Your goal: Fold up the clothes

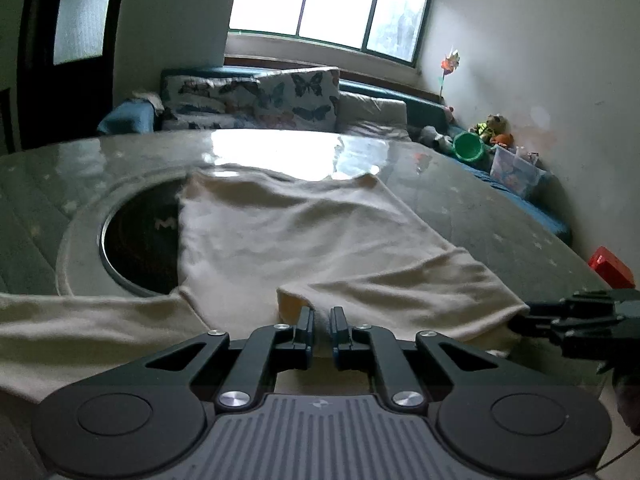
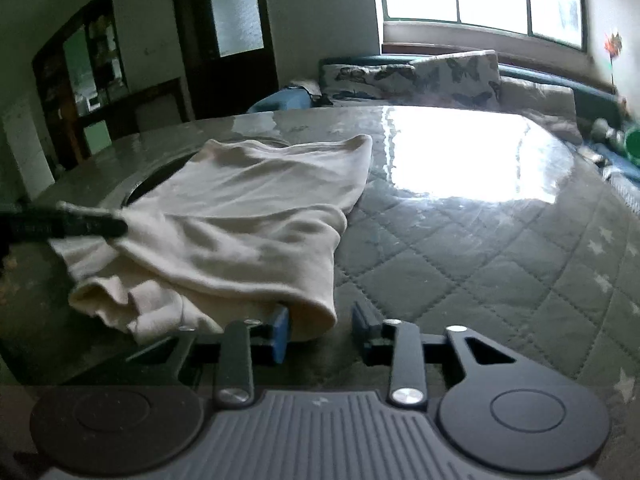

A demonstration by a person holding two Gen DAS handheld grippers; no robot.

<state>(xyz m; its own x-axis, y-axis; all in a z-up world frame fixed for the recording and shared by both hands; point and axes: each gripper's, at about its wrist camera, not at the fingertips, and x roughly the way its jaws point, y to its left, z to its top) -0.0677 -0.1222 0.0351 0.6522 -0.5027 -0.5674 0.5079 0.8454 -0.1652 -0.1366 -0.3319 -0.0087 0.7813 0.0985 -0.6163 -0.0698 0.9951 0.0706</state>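
Note:
A cream garment [image 1: 300,232] lies spread on the quilted grey table [image 1: 500,232], with one sleeve trailing off to the left. My left gripper [image 1: 322,318] is shut on its near hem, pinching a fold of cloth. In the right wrist view the same garment [image 2: 248,208] lies partly doubled over, and the left gripper [image 2: 120,226] holds its left edge. My right gripper [image 2: 320,326] stands open around the near right fold. The cloth rests against the left pad, and the right pad is apart from it. In the left wrist view the right gripper [image 1: 520,318] sits at the garment's right corner.
A round dark inset [image 1: 140,240] in the tabletop lies partly under the garment. Behind the table is a sofa with butterfly cushions [image 1: 260,96]. A green bucket [image 1: 466,147], a clear box [image 1: 516,168] and toys line the right wall. A red box [image 1: 610,266] sits near the table's right edge.

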